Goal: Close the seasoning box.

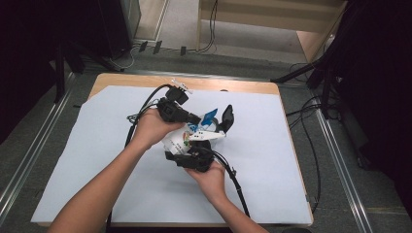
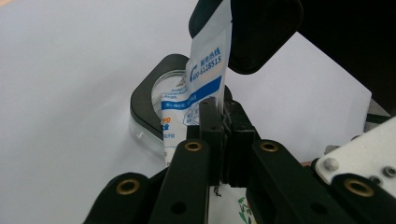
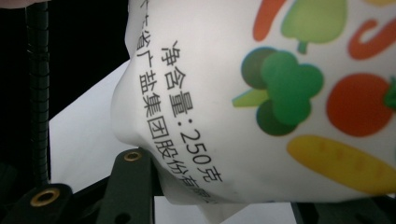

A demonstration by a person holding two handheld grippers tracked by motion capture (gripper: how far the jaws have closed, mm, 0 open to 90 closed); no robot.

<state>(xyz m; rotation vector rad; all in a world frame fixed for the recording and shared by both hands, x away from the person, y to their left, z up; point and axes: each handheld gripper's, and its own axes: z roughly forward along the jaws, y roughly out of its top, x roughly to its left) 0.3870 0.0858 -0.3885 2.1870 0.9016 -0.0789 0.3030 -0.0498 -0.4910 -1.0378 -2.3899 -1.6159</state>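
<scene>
Both claws pinch a glossy, bulging pouch (image 1: 187, 138).

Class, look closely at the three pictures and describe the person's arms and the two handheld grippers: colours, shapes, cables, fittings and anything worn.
Both forearms are bare, with no sleeves in sight. The left gripper and right gripper are matte black, each trailing a black cable. The left gripper carries a small light grey plate on top. In the left gripper view, the black jaw arms are flat bars with brass-ringed holes, ending in blocky pads. A white plate with silver screws sits beside them.

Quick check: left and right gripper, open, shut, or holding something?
Left gripper: shut on the top edge of the white pouch.
Right gripper: closed around the bulging body of the same pouch.
</scene>
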